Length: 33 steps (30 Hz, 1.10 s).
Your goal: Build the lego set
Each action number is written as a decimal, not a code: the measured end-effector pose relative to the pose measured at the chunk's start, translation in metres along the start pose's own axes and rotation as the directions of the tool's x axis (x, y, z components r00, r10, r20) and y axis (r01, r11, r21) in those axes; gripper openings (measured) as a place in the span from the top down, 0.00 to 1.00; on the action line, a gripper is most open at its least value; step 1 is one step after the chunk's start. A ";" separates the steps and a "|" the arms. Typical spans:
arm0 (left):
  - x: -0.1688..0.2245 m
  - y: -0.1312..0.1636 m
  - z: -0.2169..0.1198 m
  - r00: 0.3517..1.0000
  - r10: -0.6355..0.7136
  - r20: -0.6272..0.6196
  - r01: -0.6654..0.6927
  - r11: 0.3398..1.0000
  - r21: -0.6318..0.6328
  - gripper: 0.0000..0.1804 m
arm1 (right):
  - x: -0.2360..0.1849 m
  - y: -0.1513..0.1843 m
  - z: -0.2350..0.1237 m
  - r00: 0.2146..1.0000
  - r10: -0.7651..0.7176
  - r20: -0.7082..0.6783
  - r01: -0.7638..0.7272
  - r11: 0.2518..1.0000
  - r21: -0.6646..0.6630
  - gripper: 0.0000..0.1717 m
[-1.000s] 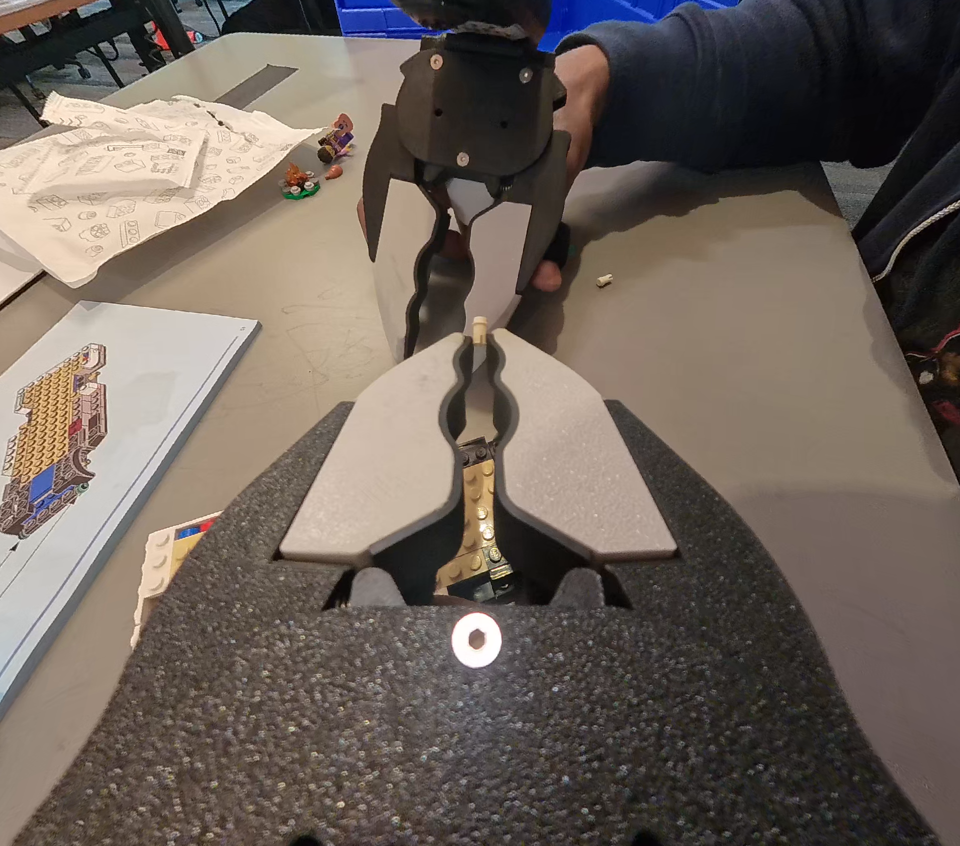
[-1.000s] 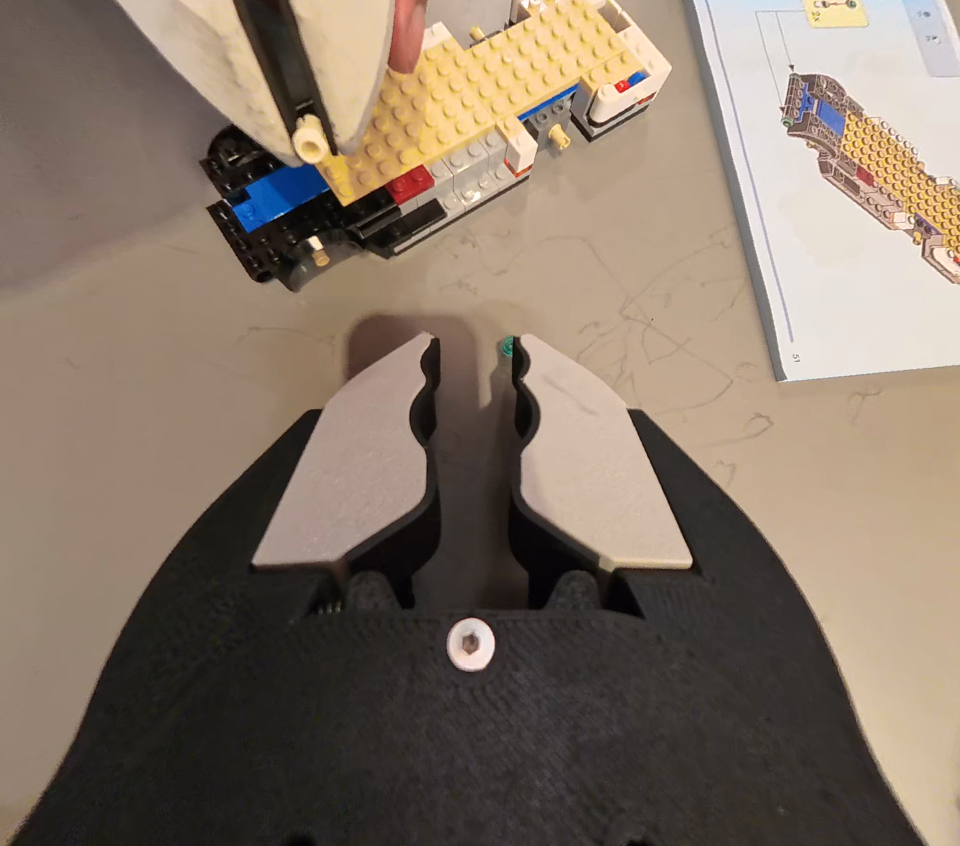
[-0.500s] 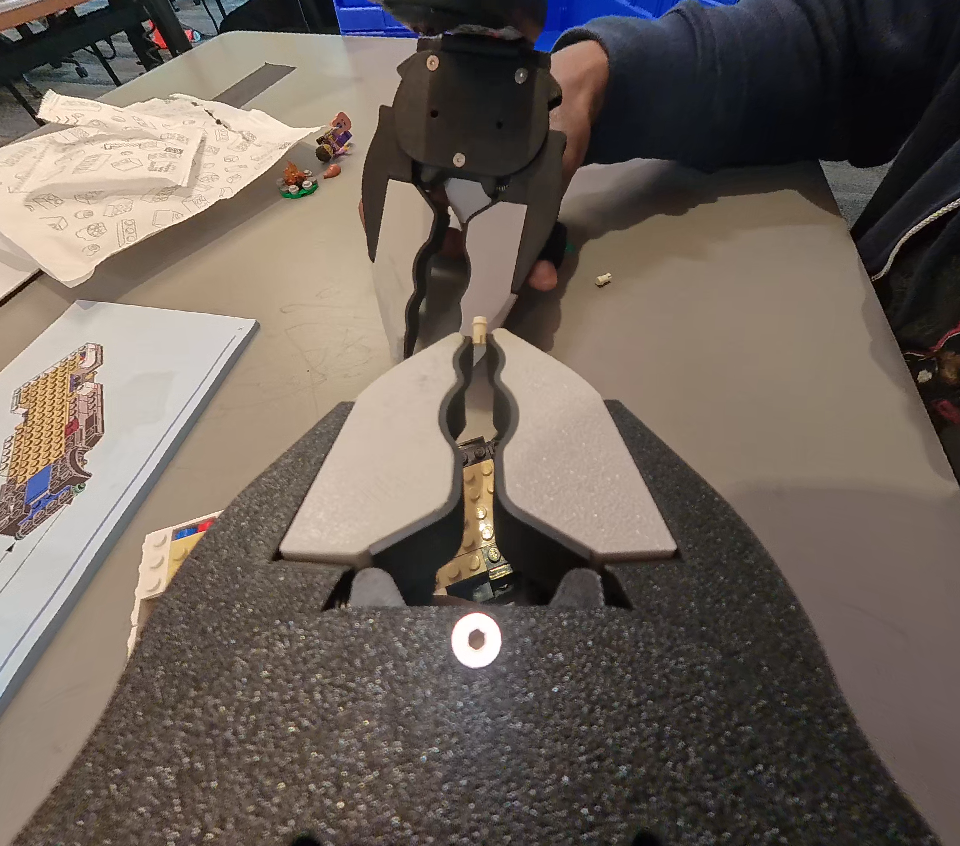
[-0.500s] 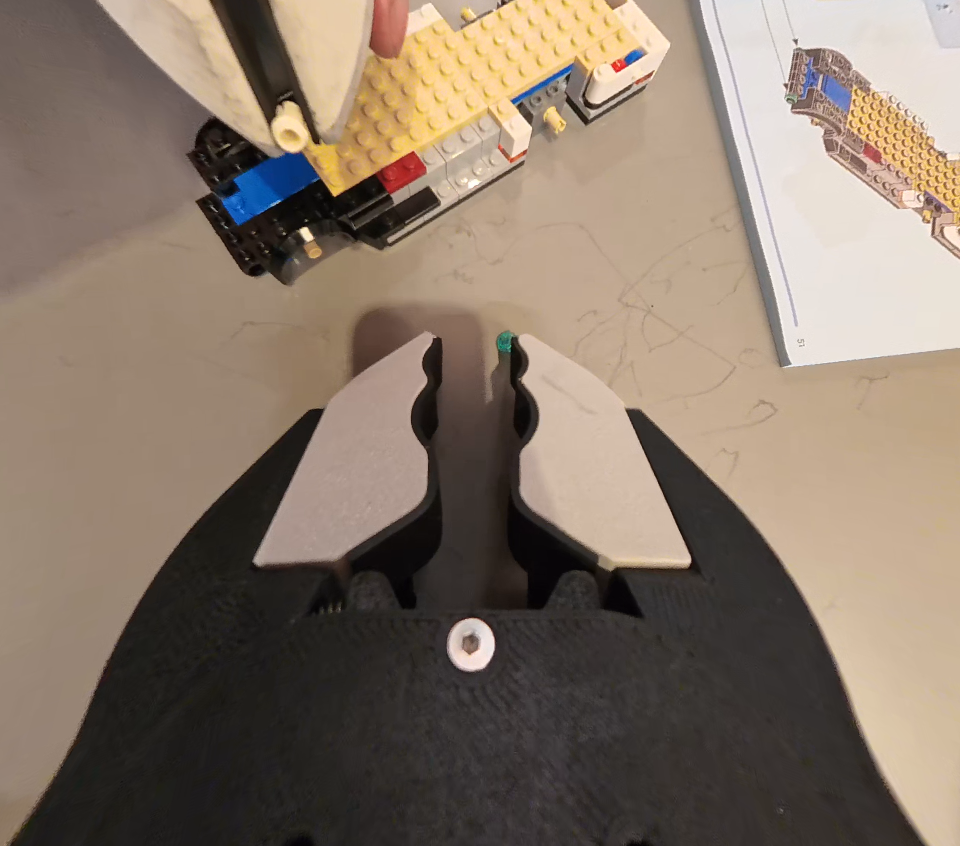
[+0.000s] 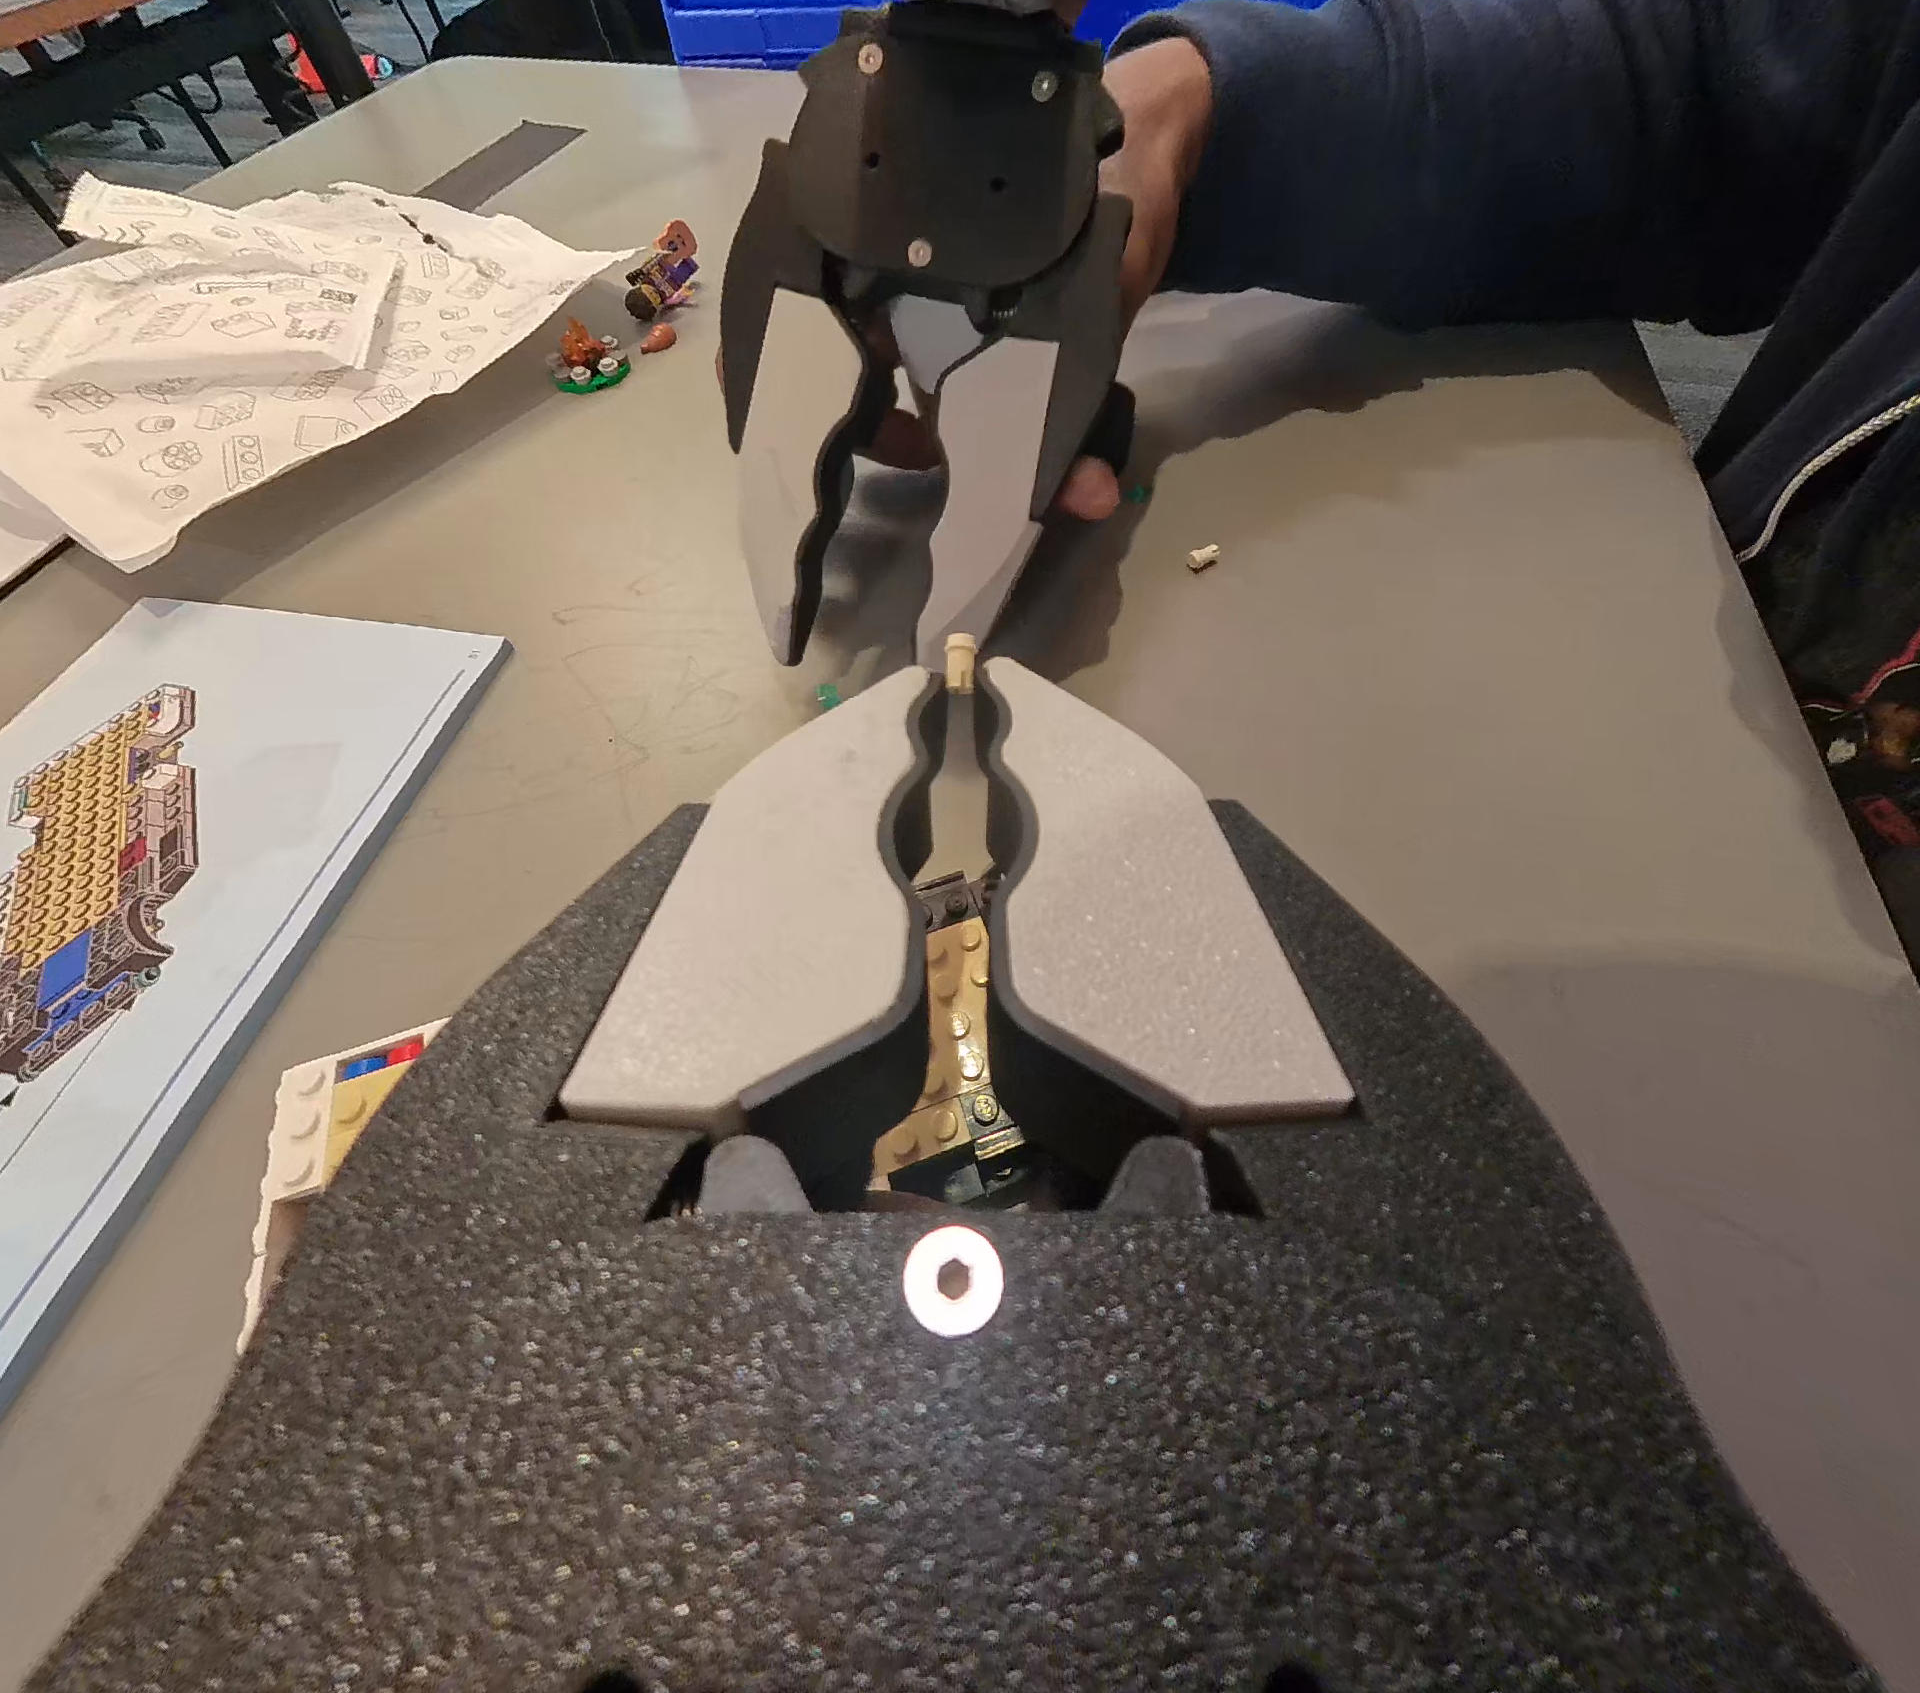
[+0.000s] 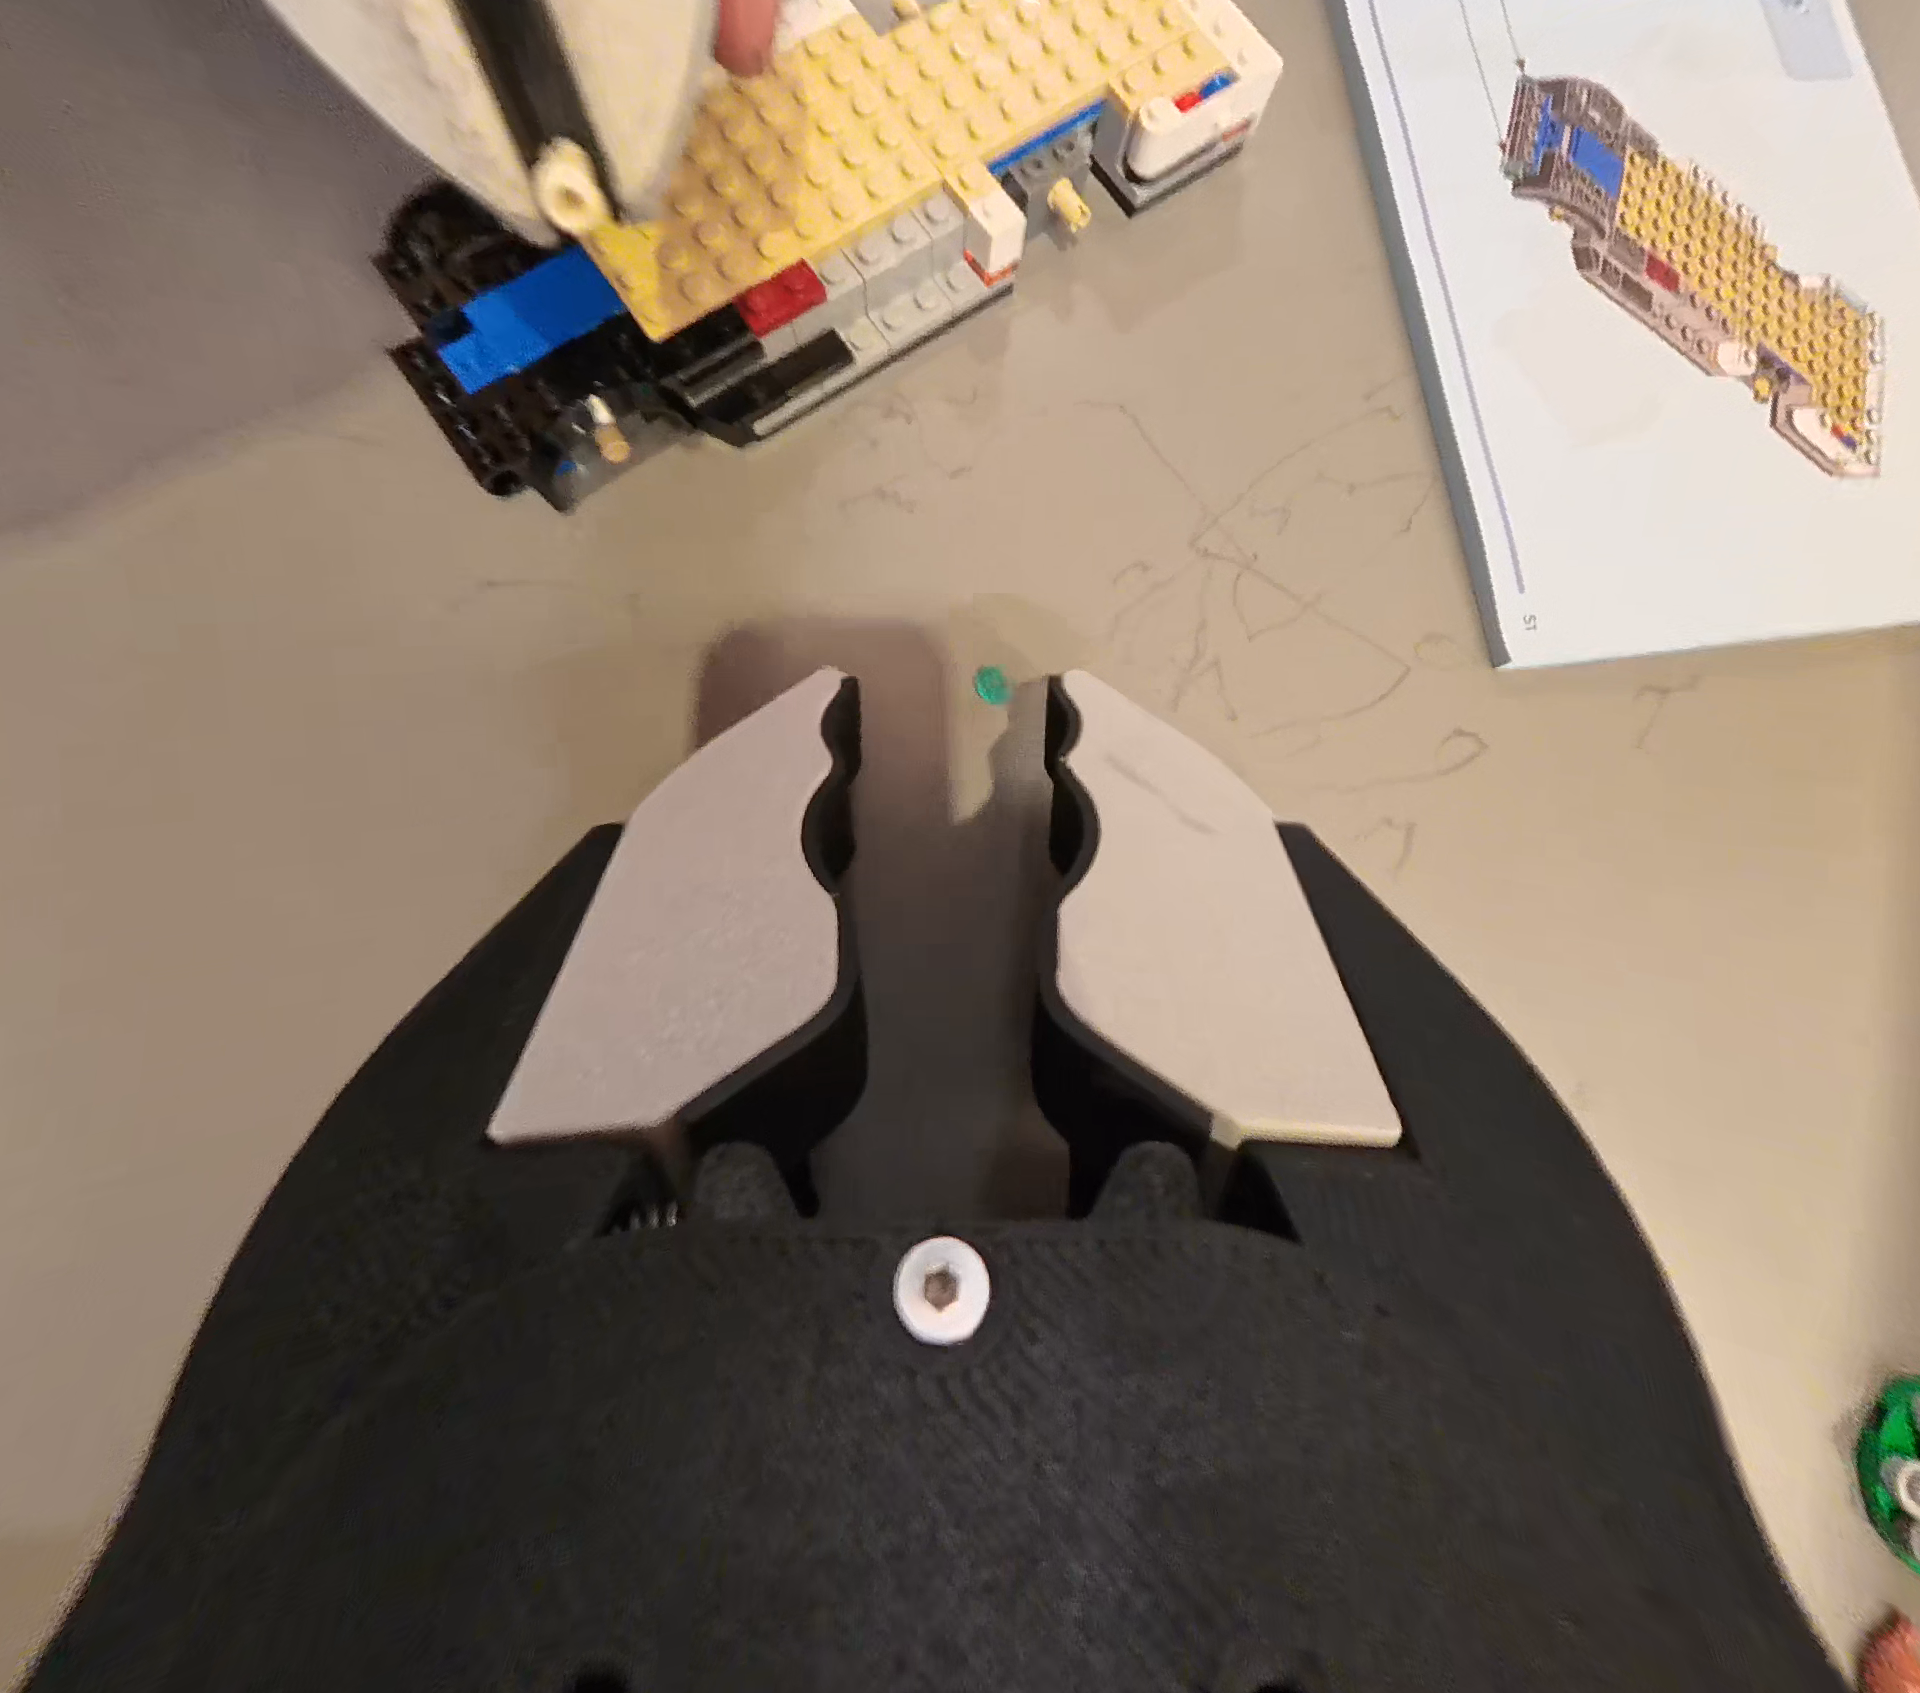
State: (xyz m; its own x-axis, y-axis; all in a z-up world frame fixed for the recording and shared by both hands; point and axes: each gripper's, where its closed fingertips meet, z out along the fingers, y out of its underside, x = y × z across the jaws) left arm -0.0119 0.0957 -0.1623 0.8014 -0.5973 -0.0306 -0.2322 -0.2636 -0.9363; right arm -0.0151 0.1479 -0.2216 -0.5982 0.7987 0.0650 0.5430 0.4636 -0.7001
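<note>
**A:** Item one, far left?

**B:** Crumpled white printed wrappers point(image 5: 208, 355) on the grey table point(image 5: 1403, 812). Near them is an open instruction booklet point(image 5: 208, 812), with small toy figure pieces point(image 5: 623, 324) lying loose beyond it.

**A:** Item two, the brick model?

**B:** Long brick model point(image 6: 883, 189) with a tan studded deck, one black and blue end and one white end. It lies flat on the table beside the booklet.

**A:** Item three, left gripper?

**B:** Left gripper point(image 5: 961, 687) has its jaws drawn narrow, and both fingertips pinch a small cream peg point(image 5: 961, 661) that juts out past them. It hangs over the model's black and blue end. Same hold as a second ago, and its position has barely shifted.

**A:** Item four, right gripper?

**B:** Right gripper point(image 6: 951, 687) points down at the table near the model and carries nothing. This is the change: its jaws stand a little wider than half a second ago. A tiny green stud point(image 6: 990, 684), which sat against the right fingertip then, now lies on the table just off the tips, nearer the right finger. No pad touches it.

**A:** Far right?

**B:** One more loose cream peg point(image 5: 1203, 560) sits well apart from the rest. A person's hand point(image 5: 1153, 168) in a dark sleeve grips the right gripper's handle.
</note>
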 end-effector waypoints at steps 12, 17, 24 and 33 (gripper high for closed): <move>-0.001 -0.001 -0.001 1.000 -0.002 0.003 0.002 1.000 0.003 0.98 | -0.006 0.003 0.002 0.999 -0.052 0.014 0.053 0.998 -0.023 0.80; -0.001 -0.001 -0.002 1.000 -0.001 0.004 0.001 1.000 0.003 0.98 | -0.007 0.003 0.007 0.998 -0.053 0.025 0.054 0.998 -0.033 0.81; -0.002 -0.001 -0.002 1.000 -0.001 0.006 0.001 1.000 0.003 0.98 | -0.005 0.001 0.004 0.999 -0.050 0.010 0.051 0.999 -0.015 0.80; -0.003 0.002 0.000 1.000 -0.006 0.012 0.006 1.000 -0.004 0.97 | 0.000 0.008 -0.007 0.998 -0.047 -0.040 0.047 0.999 -0.011 0.83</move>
State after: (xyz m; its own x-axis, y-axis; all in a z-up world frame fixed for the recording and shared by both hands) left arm -0.0148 0.0967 -0.1637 0.8091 -0.5869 -0.0296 -0.2301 -0.2701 -0.9349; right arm -0.0068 0.1541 -0.2222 -0.5992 0.7906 0.1264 0.5210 0.5049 -0.6882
